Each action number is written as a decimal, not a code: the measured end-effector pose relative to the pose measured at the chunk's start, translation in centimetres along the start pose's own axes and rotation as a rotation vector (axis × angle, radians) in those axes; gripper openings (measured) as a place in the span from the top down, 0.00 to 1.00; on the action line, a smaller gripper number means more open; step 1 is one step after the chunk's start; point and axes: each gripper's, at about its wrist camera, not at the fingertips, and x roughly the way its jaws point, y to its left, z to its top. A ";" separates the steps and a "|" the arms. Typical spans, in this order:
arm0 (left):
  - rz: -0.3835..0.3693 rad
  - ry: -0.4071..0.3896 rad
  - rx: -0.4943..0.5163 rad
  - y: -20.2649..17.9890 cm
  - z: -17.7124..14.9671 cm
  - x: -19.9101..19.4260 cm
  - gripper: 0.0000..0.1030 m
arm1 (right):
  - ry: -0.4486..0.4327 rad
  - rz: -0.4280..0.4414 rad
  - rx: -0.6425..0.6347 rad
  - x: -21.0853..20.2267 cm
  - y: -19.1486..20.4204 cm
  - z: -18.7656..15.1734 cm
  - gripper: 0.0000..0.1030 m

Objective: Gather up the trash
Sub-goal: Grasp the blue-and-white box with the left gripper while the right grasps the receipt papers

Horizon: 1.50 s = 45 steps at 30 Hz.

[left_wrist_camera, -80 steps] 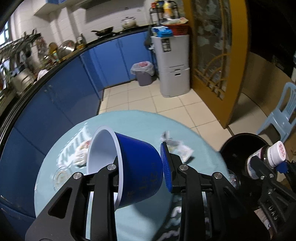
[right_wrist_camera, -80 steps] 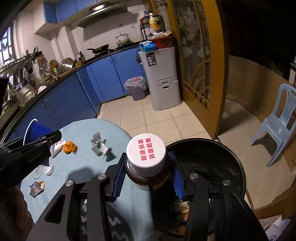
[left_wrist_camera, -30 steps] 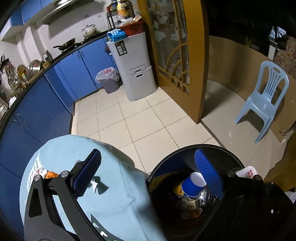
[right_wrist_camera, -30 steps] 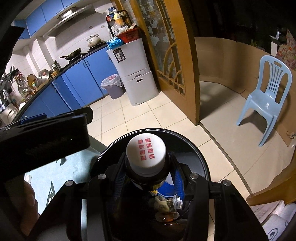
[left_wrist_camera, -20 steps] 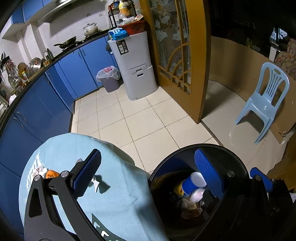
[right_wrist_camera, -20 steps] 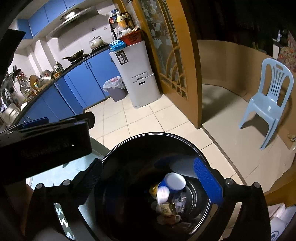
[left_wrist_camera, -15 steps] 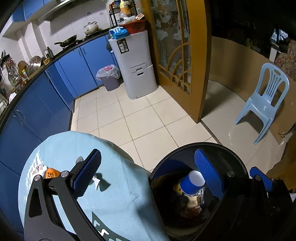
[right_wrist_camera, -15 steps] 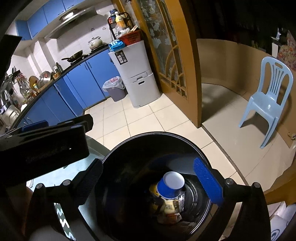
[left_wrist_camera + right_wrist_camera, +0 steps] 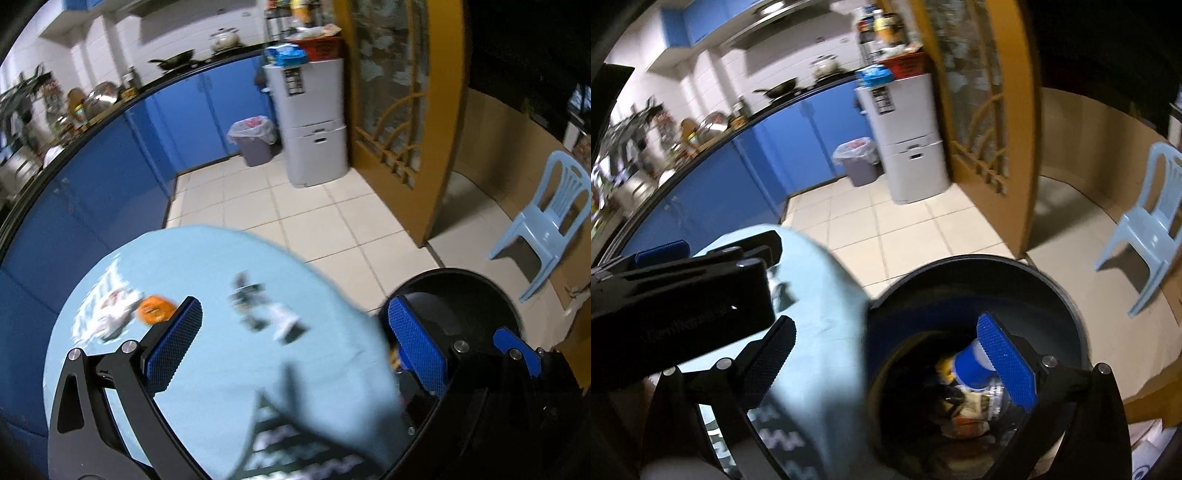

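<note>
Both tongs are spread wide and hold nothing: the left tongs (image 9: 295, 347) hang over the round tabletop with the pale blue cloth (image 9: 207, 373), the right tongs (image 9: 886, 360) over the edge of the round black trash bin (image 9: 1067, 295). On the cloth lie an orange scrap (image 9: 155, 309), a crumpled white wrapper (image 9: 110, 315) and a blurred dark-and-white wrapper (image 9: 264, 312). Inside the bin, a blue paper cup (image 9: 969, 367) rests on other litter.

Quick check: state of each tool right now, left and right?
Left tool: open, holding nothing, over the table.
Right tool: open, holding nothing, at the bin.
</note>
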 end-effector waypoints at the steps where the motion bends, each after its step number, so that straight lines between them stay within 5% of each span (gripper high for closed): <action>1: 0.009 0.006 -0.015 1.1 -0.3 -0.1 0.03 | 0.005 0.008 -0.020 0.1 1.1 -0.1 0.07; 11: 0.220 0.093 -0.270 14.5 -8.1 -1.4 0.03 | 0.044 0.053 -0.131 1.9 7.8 -0.8 0.07; 18: 0.279 0.173 -0.446 21.9 -13.4 -1.8 0.03 | 0.079 0.059 -0.205 3.8 11.4 -1.5 0.07; 28: 0.288 0.277 -0.517 22.9 -15.2 1.5 0.03 | 0.112 0.049 -0.275 6.8 13.9 -0.4 0.07; 33: 0.257 0.277 -0.552 23.4 -15.0 2.2 0.16 | 0.150 0.059 -0.279 9.3 13.7 0.5 0.09; 34: 0.260 0.277 -0.537 23.4 -15.0 2.3 0.16 | 0.152 0.060 -0.284 9.6 13.7 0.7 0.11; 35: 0.261 0.273 -0.525 23.3 -15.1 2.3 0.17 | 0.151 0.058 -0.295 9.9 13.9 0.7 0.30; 36: 0.261 0.271 -0.519 23.3 -15.0 2.4 0.17 | 0.155 0.059 -0.302 10.2 14.1 0.8 0.59; 39: 0.239 0.265 -0.511 23.4 -14.6 2.6 0.18 | 0.176 0.083 -0.309 10.9 14.3 0.8 0.95; 45: 0.213 0.229 -0.489 23.1 -13.6 1.5 0.18 | 0.132 0.135 -0.335 9.3 14.5 0.4 0.99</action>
